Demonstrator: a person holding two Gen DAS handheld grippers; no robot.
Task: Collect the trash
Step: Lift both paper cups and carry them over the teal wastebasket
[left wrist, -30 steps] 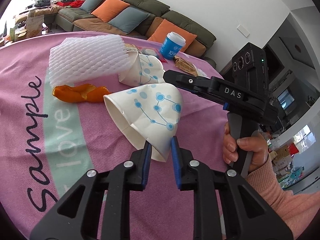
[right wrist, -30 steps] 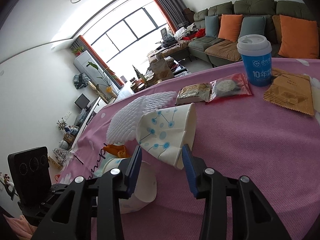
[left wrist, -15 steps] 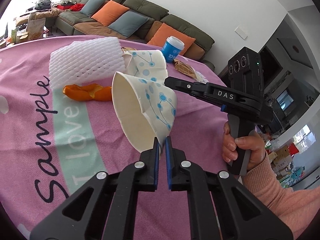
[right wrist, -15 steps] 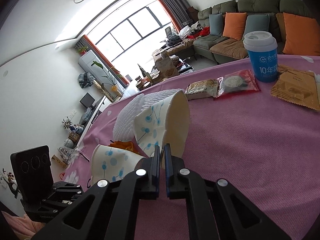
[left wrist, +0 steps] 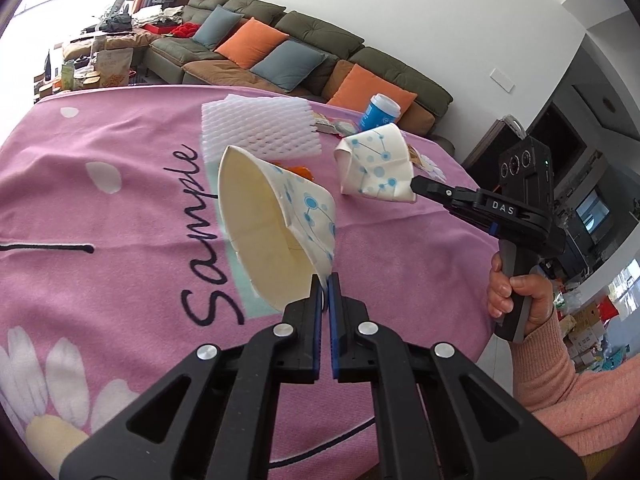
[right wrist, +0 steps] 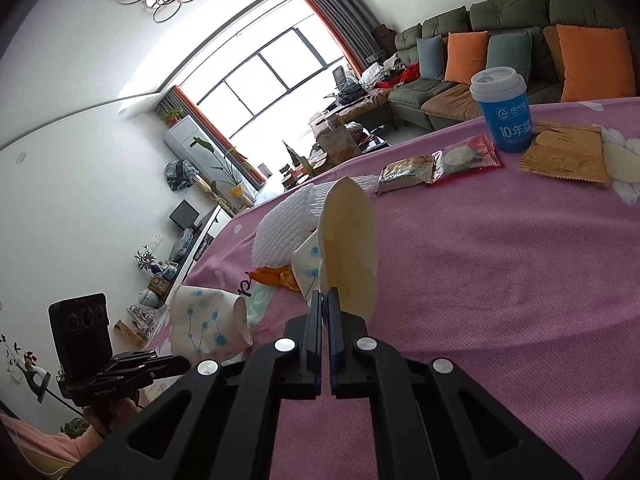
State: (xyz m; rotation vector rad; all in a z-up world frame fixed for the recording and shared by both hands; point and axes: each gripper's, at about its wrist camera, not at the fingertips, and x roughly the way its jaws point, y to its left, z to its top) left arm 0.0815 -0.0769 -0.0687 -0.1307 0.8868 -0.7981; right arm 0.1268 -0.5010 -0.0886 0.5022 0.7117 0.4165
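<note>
Left wrist view: the left gripper (left wrist: 326, 280) is clamped on the flattened base of a crushed paper cup (left wrist: 276, 228), lifted off the pink tablecloth (left wrist: 120, 208). The right gripper (left wrist: 416, 188) pinches a second paper cup (left wrist: 376, 164) toward the far edge, beside white foam netting (left wrist: 260, 128).

Right wrist view: the right gripper (right wrist: 325, 300) is closed tight on its cup (right wrist: 350, 240); snack wrappers (right wrist: 440, 164) and a blue lidded cup (right wrist: 504, 112) sit near the far edge.

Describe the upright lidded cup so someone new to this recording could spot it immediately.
Start at the pink tablecloth and go to its far edge, nearest the green sofa. The blue cup stands there beside a brown wrapper. Unlike the crushed white dotted paper cups, it is upright, blue with white print, and capped with a white lid.
</note>
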